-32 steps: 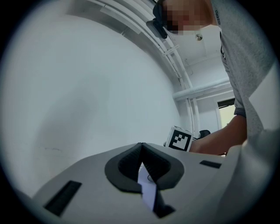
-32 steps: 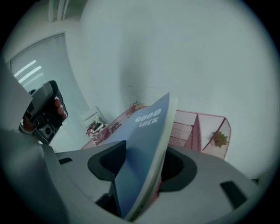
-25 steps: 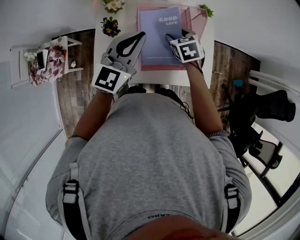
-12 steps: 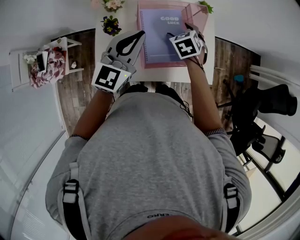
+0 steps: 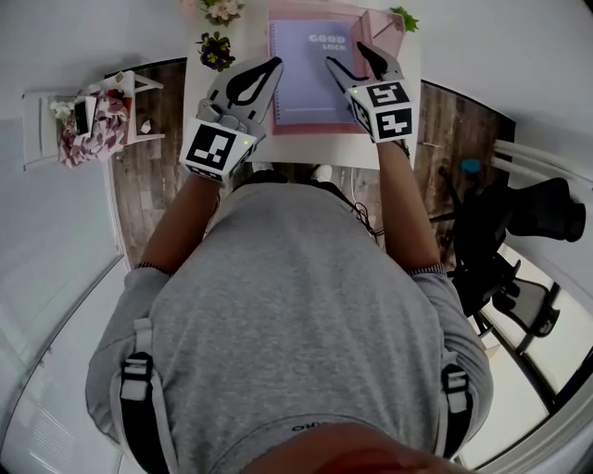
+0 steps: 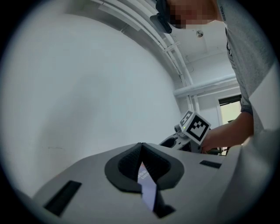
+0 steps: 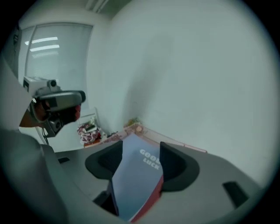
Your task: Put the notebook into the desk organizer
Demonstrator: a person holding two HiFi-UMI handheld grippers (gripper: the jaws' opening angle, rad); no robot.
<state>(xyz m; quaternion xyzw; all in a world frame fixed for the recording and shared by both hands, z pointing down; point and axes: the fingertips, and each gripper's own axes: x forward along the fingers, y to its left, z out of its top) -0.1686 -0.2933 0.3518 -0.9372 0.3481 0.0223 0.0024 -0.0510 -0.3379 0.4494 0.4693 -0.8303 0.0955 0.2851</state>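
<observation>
1. Right gripper (image 5: 346,56) has come up off the notebook (image 5: 310,79) since a second ago, and its jaws have just been closing a bit.
2. They're spread apart and pinching nothing. The notebook sits below them, not touching the pads.
3. Notebook lies flat, cover up, inside the pink organizer (image 5: 306,130) at the desk's (image 5: 412,56) far edge.
4. Left gripper (image 5: 274,65) hangs over the desk's left side, tips just beside the organizer's left rim, jaws pressed together and empty.
5. Flowers (image 5: 218,51) sit at the far left corner, with a small plant (image 5: 404,18) at the far right corner.
</observation>
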